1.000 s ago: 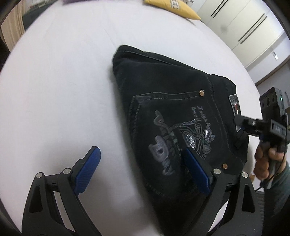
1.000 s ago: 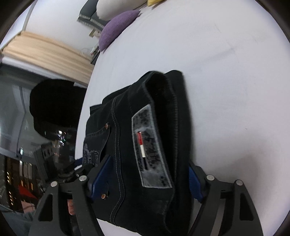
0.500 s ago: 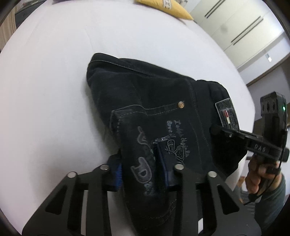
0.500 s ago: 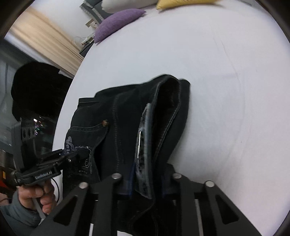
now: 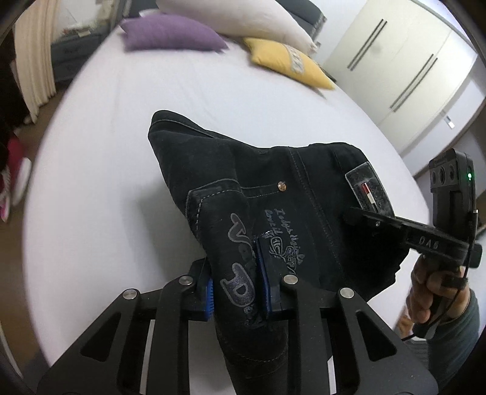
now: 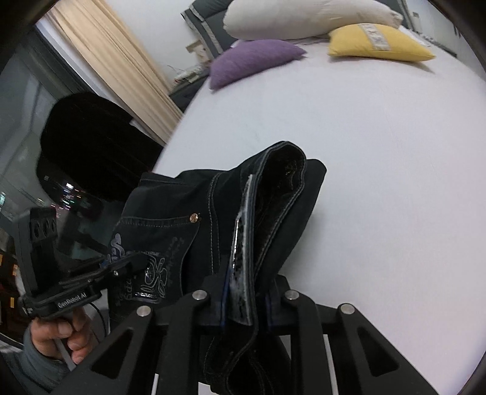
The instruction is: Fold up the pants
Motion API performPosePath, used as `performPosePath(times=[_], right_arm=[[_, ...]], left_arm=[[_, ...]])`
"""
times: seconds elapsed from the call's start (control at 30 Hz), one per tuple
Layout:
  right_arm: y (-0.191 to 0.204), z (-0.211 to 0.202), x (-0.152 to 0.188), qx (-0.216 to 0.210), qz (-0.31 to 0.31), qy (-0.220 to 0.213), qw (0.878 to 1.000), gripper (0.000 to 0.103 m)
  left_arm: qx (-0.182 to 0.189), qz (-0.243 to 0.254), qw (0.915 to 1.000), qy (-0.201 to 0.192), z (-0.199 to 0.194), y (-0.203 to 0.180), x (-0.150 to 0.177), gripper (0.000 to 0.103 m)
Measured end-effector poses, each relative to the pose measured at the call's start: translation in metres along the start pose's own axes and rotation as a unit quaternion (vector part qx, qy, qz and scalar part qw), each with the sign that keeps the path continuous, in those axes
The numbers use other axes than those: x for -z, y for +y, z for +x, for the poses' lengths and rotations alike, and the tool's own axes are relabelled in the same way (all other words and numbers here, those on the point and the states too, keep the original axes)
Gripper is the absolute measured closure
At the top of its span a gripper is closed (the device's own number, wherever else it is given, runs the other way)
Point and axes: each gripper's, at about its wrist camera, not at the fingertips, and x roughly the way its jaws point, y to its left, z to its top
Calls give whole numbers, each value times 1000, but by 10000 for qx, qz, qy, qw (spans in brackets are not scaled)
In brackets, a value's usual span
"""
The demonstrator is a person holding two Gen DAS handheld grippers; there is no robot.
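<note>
Folded black denim pants hang lifted over the white bed, their far end still close to the sheet. My left gripper has its blue pads pressing the printed back pocket, and its jaws are still closing on the cloth. My right gripper is shut on the waistband by the grey label. In the left wrist view the right gripper grips beside that label. The right wrist view shows the pants with the left gripper at the pocket print.
A purple pillow, a white pillow and a yellow pillow lie at the head of the bed. White wardrobe doors stand to the right, a beige curtain to the left. A person's hands hold the gripper handles.
Both grippers went from open around the pants to shut on them, then rose and drew back, lifting the near edge off the bed. The pillows came into view.
</note>
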Motion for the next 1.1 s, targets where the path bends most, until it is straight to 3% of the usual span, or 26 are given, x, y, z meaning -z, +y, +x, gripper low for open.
performPosePath(times=[0.2,0.3,0.33,0.47,0.57,0.7,0.83,0.93,1.03,1.1], right_arm=[[5,65,-34,-604,241,217,9976,84],[-10,103,-30,-602,530,428,9959,84],[-15,108,-26,-574,610,467,9954,83],[-54,127,-12,-973,1279,413,9861,76],[-68,129,-2,-1376,1431,266,9797,75],[-71,124,3,-1551,1430,132,9774,67],[-69,106,22,-1418,1593,-257,9767,50],[-59,87,49,-984,1654,-557,9797,40],[-46,61,79,-371,1567,-808,9836,28],[-32,46,98,119,1462,-960,9845,22]], left_arm=[[-349,-135,9993,11,7,54,-12,81],[-427,-153,9987,231,28,95,-11,80],[-443,-204,9982,336,39,108,-4,75],[-604,-276,9974,266,55,129,11,40],[-590,-252,9979,85,54,136,15,31],[-509,-271,9983,-37,47,138,19,28],[-693,-325,9965,-331,25,134,33,28],[-1080,-293,9902,-834,-4,116,48,13],[-1573,-7,9755,-1539,-48,92,76,5],[-1948,318,9596,-2006,-72,55,85,0]])
